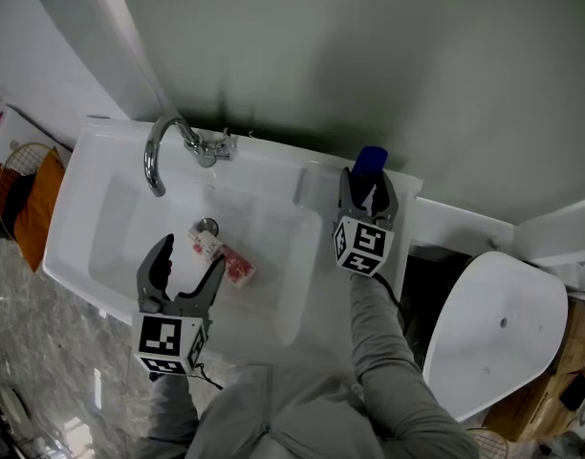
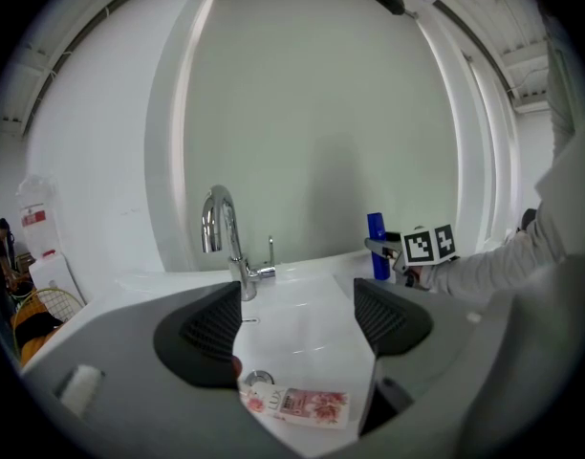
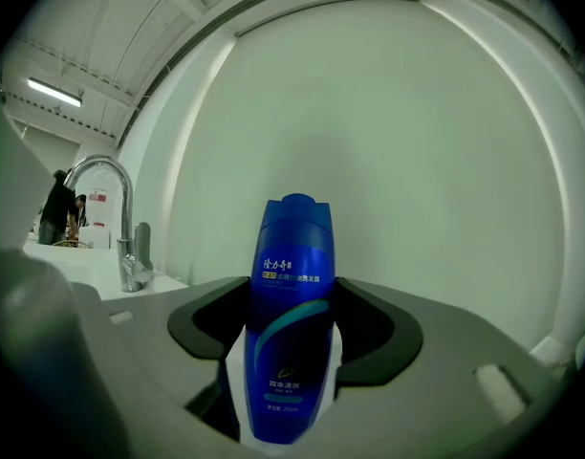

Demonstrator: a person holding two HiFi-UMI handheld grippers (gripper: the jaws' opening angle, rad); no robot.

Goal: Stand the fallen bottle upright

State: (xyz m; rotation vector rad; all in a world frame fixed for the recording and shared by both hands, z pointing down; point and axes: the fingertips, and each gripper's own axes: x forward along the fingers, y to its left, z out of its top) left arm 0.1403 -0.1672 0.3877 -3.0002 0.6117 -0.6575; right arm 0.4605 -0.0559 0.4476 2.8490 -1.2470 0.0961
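Grey sleeves fill the near edge of the head view, each ending in a marker cube – left one (image 1: 168,344) near, right one (image 1: 361,244) farther right.

- Left gripper (image 1: 190,253) hangs over the white sink (image 1: 82,208), tilted slightly down. Jaws stand wide apart; nothing sits between the pads (image 2: 214,331).
- Pink-and-white packet (image 1: 230,261) lies flat on the basin floor just beside the drain (image 1: 207,226). In the left gripper view it shows low, beneath the gap of the jaws, flower print facing up.
- Chrome faucet (image 1: 159,156) rises from the far rim of the sink, spout arching over the basin, small lever at its right.

Right gripper (image 1: 368,182) points level toward the grey-green wall, at the far right corner of the sink ledge. Its jaws are closed partway on the blue bottle (image 3: 291,333) – a pad pressed on each side of the body.

- Bottle stands upright in the grip, rounded cap on top, label facing the right gripper's camera with white print and a teal swoosh.
- From the head view only the cap end (image 1: 371,161) shows beyond the fingertips.
- From the left gripper view the bottle is a thin blue upright at the far right of the ledge, gripper beside it.
- Base is hidden by the gripper body; cannot tell whether it rests on the ledge.

Right of the sink, a white rounded fixture (image 1: 503,333) sits lower, well apart from the bottle.
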